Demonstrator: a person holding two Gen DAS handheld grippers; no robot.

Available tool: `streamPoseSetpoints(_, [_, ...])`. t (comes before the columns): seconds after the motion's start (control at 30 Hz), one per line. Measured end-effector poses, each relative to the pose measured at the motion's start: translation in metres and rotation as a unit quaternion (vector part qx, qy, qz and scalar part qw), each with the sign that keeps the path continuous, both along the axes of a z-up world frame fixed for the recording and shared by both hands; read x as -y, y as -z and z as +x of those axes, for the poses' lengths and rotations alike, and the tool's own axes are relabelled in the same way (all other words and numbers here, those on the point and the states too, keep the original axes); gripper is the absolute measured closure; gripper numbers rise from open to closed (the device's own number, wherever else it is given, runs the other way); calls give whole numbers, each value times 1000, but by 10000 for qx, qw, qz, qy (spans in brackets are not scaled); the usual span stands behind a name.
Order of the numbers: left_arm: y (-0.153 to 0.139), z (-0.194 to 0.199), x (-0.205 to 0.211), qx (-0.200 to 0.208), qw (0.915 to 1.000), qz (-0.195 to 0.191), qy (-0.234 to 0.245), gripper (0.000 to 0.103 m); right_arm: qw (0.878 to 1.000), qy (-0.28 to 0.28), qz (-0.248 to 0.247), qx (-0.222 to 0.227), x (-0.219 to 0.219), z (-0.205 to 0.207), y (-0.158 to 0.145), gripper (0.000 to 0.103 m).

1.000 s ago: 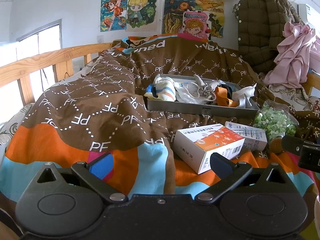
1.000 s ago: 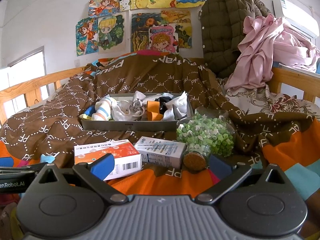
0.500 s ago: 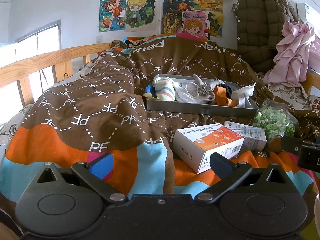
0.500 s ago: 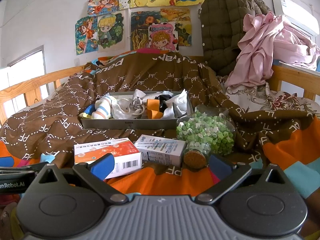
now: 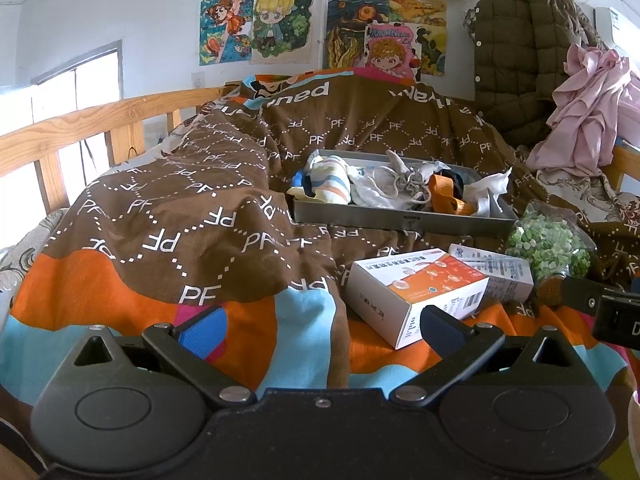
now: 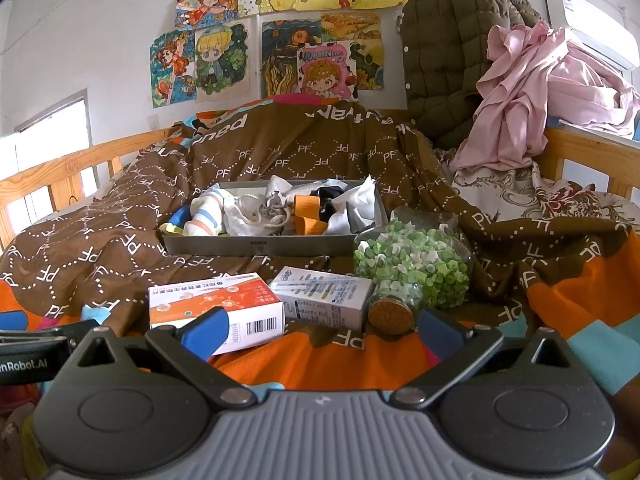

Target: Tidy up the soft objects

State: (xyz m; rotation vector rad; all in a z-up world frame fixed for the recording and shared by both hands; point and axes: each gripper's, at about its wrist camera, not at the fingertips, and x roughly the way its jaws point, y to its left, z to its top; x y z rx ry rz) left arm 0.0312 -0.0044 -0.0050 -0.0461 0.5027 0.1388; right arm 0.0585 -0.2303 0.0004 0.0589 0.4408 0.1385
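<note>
Left gripper (image 5: pixel 322 326) and right gripper (image 6: pixel 320 328) both had fingers spread apart, nothing between them, held low over the brown quilt (image 5: pixel 192 208). Soft items, a striped sock (image 6: pixel 206 216), white cloth (image 6: pixel 352 204) and orange strap (image 6: pixel 306 210), lay piled in the grey tray (image 6: pixel 260 246) on the quilt. Nearer sat an orange-white box (image 6: pixel 218 304), a white carton (image 6: pixel 324 294) just beside it, and a corked jar of green pieces (image 6: pixel 412 268) lying on its side
</note>
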Motion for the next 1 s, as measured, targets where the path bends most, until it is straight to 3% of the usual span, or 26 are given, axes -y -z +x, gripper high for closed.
streamPoseSetpoints(1.0, [1,2,-9,-93,9999,-51,3,1,10000,-28,-15,-82,-5,-1,1,0])
